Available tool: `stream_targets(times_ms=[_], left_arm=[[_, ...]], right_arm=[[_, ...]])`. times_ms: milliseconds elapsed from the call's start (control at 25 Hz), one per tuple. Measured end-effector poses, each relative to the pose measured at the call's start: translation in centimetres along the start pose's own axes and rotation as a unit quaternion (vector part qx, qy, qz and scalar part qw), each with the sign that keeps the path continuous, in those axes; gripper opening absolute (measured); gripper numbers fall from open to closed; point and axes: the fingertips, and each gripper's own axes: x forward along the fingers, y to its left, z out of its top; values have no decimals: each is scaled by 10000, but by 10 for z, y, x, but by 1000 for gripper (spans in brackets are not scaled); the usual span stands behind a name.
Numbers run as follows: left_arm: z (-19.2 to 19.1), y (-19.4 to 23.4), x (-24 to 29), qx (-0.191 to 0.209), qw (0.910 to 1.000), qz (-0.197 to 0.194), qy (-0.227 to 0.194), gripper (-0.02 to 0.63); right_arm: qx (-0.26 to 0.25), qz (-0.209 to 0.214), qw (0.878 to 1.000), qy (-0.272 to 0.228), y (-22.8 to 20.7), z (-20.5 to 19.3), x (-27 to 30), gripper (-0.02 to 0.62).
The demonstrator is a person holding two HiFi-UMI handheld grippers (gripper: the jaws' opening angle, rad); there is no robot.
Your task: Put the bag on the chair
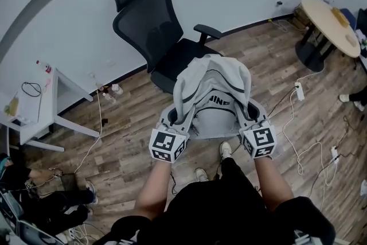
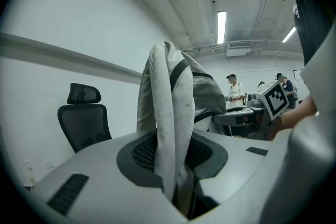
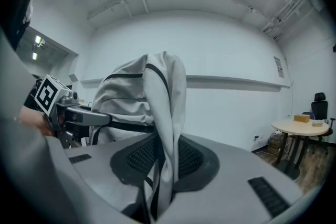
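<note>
A light grey bag [image 1: 213, 101] with dark trim hangs in the air between my two grippers, just in front of a black office chair [image 1: 157, 37] with a headrest. My left gripper [image 1: 182, 121] is shut on the bag's left strap [image 2: 170, 134], which runs up between the jaws. On the other side, my right gripper [image 1: 248, 116] is shut on the right strap [image 3: 167, 134]. The bag's body [image 3: 123, 99] bulges toward the left in the right gripper view. The chair's seat [image 1: 183, 57] lies partly behind the bag.
A white desk [image 1: 40, 106] stands at the left, a round wooden table [image 1: 330, 23] at the far right. Cables and a power strip [image 1: 298, 90] lie on the wooden floor. People sit at the lower left. The white wall is close behind the chair.
</note>
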Motion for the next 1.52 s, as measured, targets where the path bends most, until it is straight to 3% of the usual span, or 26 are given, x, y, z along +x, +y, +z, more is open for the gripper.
stream_targets(times_ms=[560, 1160, 1520], left_arm=[[7, 37, 91, -31, 9995, 268, 143, 112], [17, 80, 185, -149, 9941, 1013, 362, 112], [14, 112, 216, -221, 9899, 1315, 489, 112]], right_arm=[[29, 341, 9994, -3, -67, 3, 82, 100], [-80, 1375, 9905, -23, -138, 8, 182, 97], [-90, 1683, 9857, 56, -151, 7, 235, 98]])
